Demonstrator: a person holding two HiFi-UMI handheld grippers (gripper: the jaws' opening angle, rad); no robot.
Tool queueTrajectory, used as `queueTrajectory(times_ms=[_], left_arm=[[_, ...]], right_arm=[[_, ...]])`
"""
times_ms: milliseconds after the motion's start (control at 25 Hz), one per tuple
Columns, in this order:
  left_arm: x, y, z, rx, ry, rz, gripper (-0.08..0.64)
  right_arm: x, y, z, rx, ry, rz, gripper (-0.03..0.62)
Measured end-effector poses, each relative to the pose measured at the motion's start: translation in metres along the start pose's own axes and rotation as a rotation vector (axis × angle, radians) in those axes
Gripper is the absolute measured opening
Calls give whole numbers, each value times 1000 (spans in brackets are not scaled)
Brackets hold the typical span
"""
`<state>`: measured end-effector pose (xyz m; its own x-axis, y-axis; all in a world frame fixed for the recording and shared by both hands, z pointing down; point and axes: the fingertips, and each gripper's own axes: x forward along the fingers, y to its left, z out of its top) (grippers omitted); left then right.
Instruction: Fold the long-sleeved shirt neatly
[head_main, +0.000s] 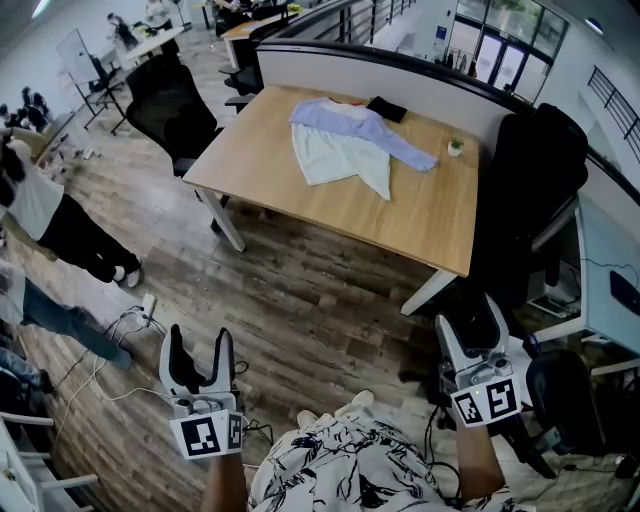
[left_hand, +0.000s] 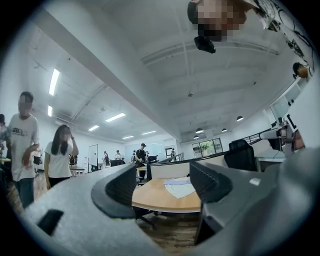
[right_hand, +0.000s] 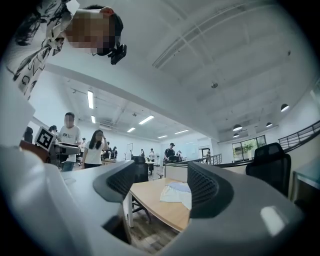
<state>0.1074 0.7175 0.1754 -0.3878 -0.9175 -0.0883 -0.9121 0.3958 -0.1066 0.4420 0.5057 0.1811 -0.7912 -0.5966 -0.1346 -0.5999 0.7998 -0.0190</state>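
The long-sleeved shirt (head_main: 345, 140), white with a pale blue-lilac upper part, lies crumpled on the far half of a wooden table (head_main: 430, 215), one sleeve trailing right. Both grippers are held low, well short of the table, over the wood floor. My left gripper (head_main: 198, 350) stands open with nothing between its jaws. My right gripper (head_main: 470, 322) is open and empty too. In the left gripper view the shirt (left_hand: 179, 187) shows far off between the open jaws of the left gripper (left_hand: 165, 189). The right gripper view frames the shirt (right_hand: 177, 192) likewise between the jaws of the right gripper (right_hand: 165, 186).
A black item (head_main: 387, 108) and a small potted plant (head_main: 455, 146) sit on the table by the curved partition (head_main: 400, 75). Black office chairs stand at the table's left (head_main: 170, 105) and right (head_main: 535, 170). People (head_main: 55, 225) stand at left; cables (head_main: 120, 330) lie on the floor.
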Motion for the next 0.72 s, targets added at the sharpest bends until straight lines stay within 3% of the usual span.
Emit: queueTrajectory(times_ms=[240, 400, 720], left_arm=[[6, -6, -6, -19, 10, -11, 480], [15, -19, -9, -20, 25, -19, 517], [29, -42, -17, -18, 48, -11, 522]], right_arm=[[1, -3, -5, 1, 3, 0, 462], [3, -13, -11, 11, 10, 13, 486], [7, -35, -24, 39, 21, 33, 488]])
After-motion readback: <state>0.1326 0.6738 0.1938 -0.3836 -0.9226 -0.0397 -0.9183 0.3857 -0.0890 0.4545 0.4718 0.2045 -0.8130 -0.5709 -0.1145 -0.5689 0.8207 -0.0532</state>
